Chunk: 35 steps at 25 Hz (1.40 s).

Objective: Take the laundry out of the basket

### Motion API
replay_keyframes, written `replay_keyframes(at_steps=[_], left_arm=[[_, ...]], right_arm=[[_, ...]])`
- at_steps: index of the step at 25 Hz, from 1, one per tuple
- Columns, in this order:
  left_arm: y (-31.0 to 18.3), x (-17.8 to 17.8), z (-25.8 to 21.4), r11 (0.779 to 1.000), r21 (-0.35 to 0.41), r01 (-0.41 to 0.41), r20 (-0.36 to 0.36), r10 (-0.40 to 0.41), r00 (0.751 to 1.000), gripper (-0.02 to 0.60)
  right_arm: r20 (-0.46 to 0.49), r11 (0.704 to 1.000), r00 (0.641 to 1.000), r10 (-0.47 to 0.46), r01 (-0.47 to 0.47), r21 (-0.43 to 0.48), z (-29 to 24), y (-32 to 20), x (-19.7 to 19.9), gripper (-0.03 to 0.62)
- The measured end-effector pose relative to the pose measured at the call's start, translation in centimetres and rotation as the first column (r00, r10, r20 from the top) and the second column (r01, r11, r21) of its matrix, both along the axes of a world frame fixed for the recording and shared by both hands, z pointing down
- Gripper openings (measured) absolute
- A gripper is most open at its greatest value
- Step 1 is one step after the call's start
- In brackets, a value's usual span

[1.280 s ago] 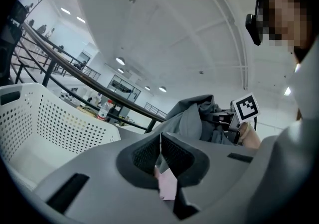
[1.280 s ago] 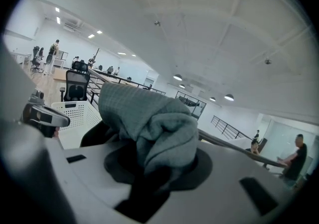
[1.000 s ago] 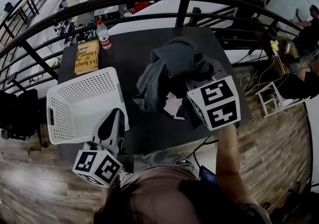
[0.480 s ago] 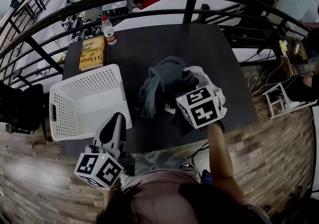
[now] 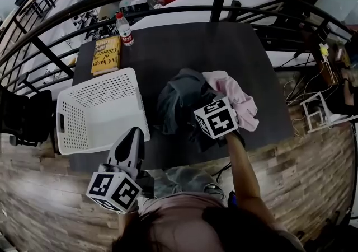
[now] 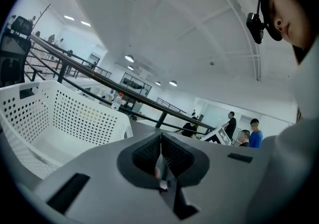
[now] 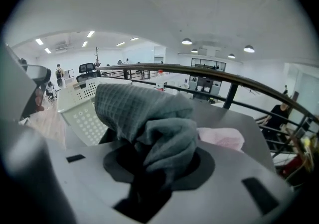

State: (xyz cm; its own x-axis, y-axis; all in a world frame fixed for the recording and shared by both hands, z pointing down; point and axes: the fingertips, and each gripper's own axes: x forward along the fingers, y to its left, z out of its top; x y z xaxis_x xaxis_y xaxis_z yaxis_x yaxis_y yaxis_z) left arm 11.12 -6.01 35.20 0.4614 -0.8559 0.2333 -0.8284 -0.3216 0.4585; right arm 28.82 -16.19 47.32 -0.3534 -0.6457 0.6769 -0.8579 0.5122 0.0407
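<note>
- Laundry is out on the dark desk (image 5: pixel 184 43), heaped just to the right of the white basket (image 5: pixel 70 127) and not in it.
- The heap is a grey towel (image 5: pixel 176 97) on the left w/ a pink garment (image 5: pixel 238 97) touching it on the right.
- Right gripper (image 7: pixel 154 168) is down at the near side of the heap. Its fingers are easing apart, w/ a fold of the grey towel bunched between them and the pads against the cloth.
- In the right gripper view the towel humps up over the fingers and the pink piece shows just behind it.
- Left gripper (image 5: pixel 133 133) is held near the person's body, tip pointing at the basket's near right corner (close, but I can't tell if it touches).
- Left fingers are pressed together, nothing between them.
- Basket sits at the desk's left front, upright, holes all over its walls.
- Yellow book (image 5: pixel 105 55) lies flat at the far left of the desk, beyond the basket. A plastic bottle (image 5: pixel 124 28) w/ a red cap stands just beside the book's far corner.
- Black railing (image 5: pixel 217 5) curves round behind the desk.
</note>
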Motion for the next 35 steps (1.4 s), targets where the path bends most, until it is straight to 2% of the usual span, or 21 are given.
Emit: replay_keyframes(at_steps=[4,9,14,21,35], left_arm=[[0.5,0.5,0.6,1.0,-0.018,-0.013,0.002,0.013,1.0,-0.002],[0.7,1.2,0.5,0.999,-0.024,-0.04,-0.002,0.04,0.999,-0.002],[0.8,1.7,0.7,0.997,-0.02,-0.074,-0.006,0.074,0.997,-0.002],[2.3,1.9,1.6,0.992,-0.041,-0.121,-0.012,0.121,0.993,-0.002],[10.3,-1.6,-0.7,0.99,-0.001,-0.142,-0.01,0.142,0.99,-0.002]], right_arm=[[0.063,0.998,0.997,-0.043,0.046,-0.052,3.2,1.0,-1.2,0.156],[0.121,0.999,0.992,-0.017,0.022,-0.043,4.7,2.0,-1.6,0.187],[0.114,1.0,0.993,-0.013,0.016,-0.026,4.2,2.9,-1.3,0.221],[0.097,0.999,0.994,0.046,-0.048,0.017,2.9,5.4,0.0,0.222],[0.107,0.986,0.984,0.144,-0.152,0.065,-0.3,13.6,0.4,0.222]])
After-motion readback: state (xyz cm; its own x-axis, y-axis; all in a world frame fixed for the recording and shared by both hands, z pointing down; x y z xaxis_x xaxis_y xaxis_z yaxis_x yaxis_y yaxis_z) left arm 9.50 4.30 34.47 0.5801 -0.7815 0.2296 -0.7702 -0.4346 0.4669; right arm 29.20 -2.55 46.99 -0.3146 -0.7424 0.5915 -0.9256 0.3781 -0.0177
